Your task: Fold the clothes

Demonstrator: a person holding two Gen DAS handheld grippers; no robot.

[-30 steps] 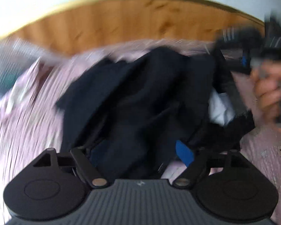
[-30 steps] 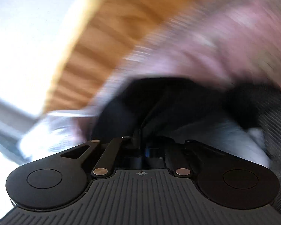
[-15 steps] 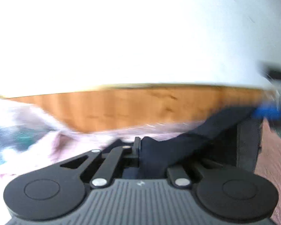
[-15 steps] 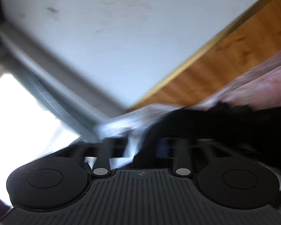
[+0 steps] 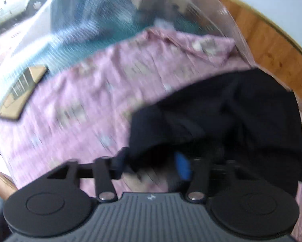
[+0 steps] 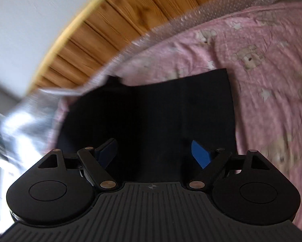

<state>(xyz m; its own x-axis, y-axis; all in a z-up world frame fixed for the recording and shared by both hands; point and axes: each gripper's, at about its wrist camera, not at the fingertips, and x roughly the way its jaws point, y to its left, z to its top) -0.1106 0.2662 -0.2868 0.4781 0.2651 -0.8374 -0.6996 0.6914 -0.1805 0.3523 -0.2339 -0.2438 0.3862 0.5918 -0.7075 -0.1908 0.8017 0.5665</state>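
Note:
A dark navy garment (image 6: 161, 111) lies flat on the pink bear-print sheet (image 6: 272, 80), with a straight edge on its right side. My right gripper (image 6: 154, 152) hovers over its near part. Its jaws are opening, the blue pads (image 6: 199, 153) stand wide apart, and nothing is pinched between them. The left wrist view is blurred; there the same garment (image 5: 221, 121) sits bunched at the right. My left gripper (image 5: 151, 164) is at its near edge with jaws opening. A fold of the cloth hangs between the fingers (image 5: 182, 167), which do not press on it.
A wooden panel (image 6: 110, 30) and a white wall run behind the bed. Clear bubble wrap (image 5: 110, 10) lies along the sheet's far edge, with a flat cardboard piece (image 5: 22, 88) at the left. A white car (image 5: 9, 0) shows outside, top left.
Both grippers were shut on the dark cloth and raised toward the wall; both now point down at the bed with jaws apart, and the garment lies spread on the sheet.

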